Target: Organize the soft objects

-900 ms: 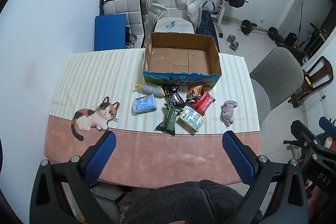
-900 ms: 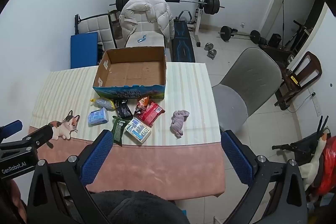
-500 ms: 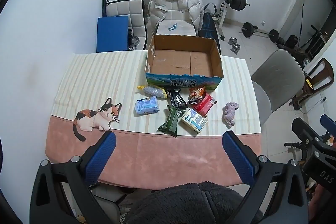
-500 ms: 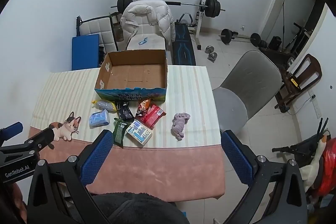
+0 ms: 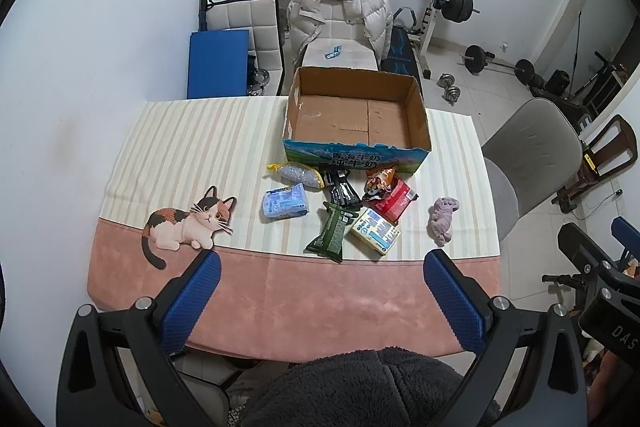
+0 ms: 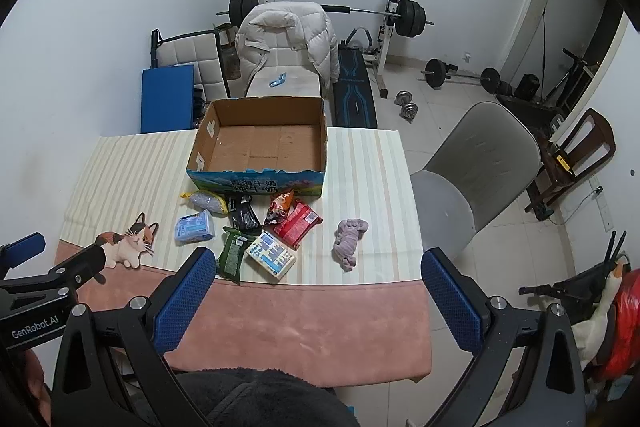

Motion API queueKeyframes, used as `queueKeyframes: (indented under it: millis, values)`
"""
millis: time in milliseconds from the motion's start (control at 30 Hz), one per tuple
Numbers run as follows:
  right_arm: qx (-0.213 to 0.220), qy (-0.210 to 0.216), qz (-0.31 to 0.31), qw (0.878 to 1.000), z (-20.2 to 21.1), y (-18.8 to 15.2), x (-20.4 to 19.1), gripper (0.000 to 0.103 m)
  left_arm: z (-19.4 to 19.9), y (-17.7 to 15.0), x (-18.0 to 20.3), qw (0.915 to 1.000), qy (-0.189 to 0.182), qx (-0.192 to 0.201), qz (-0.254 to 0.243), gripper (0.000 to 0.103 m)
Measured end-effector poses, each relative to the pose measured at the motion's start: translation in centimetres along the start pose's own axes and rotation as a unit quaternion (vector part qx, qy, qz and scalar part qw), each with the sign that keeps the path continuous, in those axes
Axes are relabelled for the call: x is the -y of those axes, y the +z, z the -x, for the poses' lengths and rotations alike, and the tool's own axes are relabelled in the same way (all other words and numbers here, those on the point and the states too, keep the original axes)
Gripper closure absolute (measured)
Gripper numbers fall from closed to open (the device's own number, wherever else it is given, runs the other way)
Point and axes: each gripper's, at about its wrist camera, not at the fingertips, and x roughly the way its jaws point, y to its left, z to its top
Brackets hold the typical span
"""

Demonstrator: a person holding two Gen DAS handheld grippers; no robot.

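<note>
A: In the left wrist view, we see the left gripper point(image 5: 320, 277) spread wide and empty at the bottom of the frame; the packets point(image 5: 336, 205) lie above it, centre frame, before the cardboard box point(image 5: 356, 157).

B: We find the right gripper point(image 6: 314, 275) likewise wide and empty. The purple plush point(image 6: 349, 237) lies just above, lengthwise up-frame, nearer this hand.

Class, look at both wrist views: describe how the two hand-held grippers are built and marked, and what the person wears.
Each hand-held gripper, left and right, has a black frame with silver bolts and two fingers padded in ribbed blue. The left one's body reads "GenRobot.AI". The person wears dark fleecy clothing.
</note>
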Motion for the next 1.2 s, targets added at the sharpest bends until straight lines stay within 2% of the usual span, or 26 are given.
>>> queueKeyframes:
  millis: [1200]
  values:
    - [0.006,-0.004,0.003,1.0,0.33,0.2,-0.52,0.0,0.87,0.6,0.35,1.0,0.001,0.01,0.0,0.0]
